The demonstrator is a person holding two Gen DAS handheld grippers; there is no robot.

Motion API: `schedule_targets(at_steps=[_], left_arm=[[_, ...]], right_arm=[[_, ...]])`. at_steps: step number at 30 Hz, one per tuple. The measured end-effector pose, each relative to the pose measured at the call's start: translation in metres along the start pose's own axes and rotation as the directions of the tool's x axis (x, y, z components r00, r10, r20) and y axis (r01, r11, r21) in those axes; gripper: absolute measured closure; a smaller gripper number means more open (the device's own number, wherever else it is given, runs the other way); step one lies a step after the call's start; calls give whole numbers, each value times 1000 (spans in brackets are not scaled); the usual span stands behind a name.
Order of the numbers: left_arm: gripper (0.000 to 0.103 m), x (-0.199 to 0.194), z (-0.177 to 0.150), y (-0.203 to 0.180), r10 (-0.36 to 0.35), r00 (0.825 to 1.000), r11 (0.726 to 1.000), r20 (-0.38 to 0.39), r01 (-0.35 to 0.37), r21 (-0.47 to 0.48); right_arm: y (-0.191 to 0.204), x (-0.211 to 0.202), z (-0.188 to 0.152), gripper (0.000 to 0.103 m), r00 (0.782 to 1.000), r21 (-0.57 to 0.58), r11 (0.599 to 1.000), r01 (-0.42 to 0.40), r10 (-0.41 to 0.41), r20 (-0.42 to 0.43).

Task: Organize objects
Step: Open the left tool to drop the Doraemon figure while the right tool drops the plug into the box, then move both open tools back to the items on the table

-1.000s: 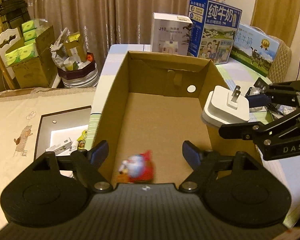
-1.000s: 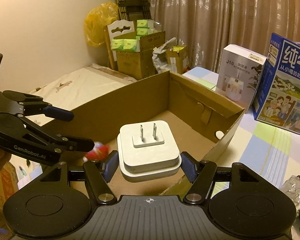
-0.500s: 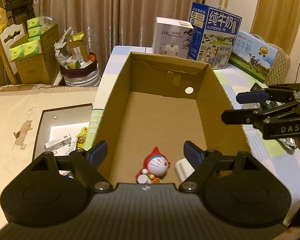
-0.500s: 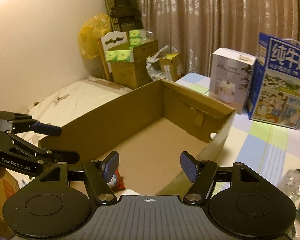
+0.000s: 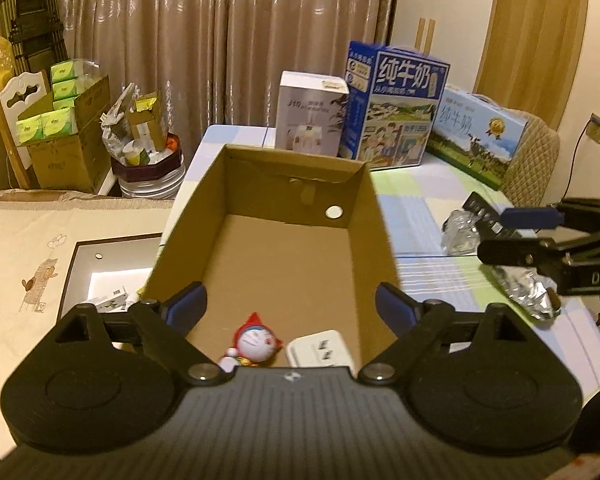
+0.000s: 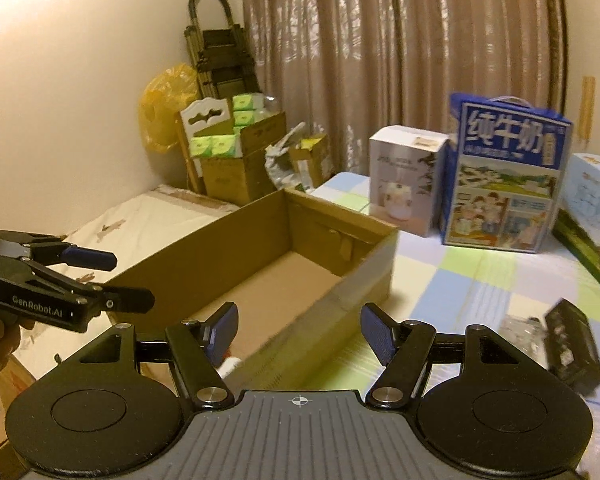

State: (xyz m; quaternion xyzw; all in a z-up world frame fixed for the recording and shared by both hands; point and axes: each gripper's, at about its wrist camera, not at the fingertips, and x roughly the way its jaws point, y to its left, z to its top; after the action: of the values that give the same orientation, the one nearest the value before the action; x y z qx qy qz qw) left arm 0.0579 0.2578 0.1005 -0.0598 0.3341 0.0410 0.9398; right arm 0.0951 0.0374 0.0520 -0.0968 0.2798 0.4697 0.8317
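Note:
An open cardboard box stands on the checked table. On its floor at the near end lie a small red-hooded cat figurine and a white plug adapter, side by side. My left gripper hangs open above that near end, holding nothing. My right gripper is open and empty over the box's right wall and the table; in the left wrist view the right gripper shows at the right edge. In the right wrist view the left gripper shows at the left.
On the table right of the box lie a black remote, a clear wrapper and a silver foil packet. A white carton and blue milk cartons stand behind. Boxes of tissues sit far left.
The right gripper let go of the white plug adapter, which now lies in the box beside the figurine. The right gripper has pulled away to the right, over the table.

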Motion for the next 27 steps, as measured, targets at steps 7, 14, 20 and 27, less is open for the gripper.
schedule_targets(at_steps=[7,14,20,27], left_arm=[[8,-10,1,-47,-42,999,999,18,42,29],[1,-13,2,-93,-96,995,994,30,95,49],[1,-7,1,-124,-126,992,990,29,124,62],[1,8,-4,-152,-163,987,984,-1,163,72]], right_arm=[[-21,-49,-14,38,998,30,998,59,-60,27],[-55,-95,-30,38,989,76,988,137,-141,37],[-87,-120,-52,38,978,123,972,201,-205,24],[-125,-146,-85,38,960,192,942,276,-281,-2]])
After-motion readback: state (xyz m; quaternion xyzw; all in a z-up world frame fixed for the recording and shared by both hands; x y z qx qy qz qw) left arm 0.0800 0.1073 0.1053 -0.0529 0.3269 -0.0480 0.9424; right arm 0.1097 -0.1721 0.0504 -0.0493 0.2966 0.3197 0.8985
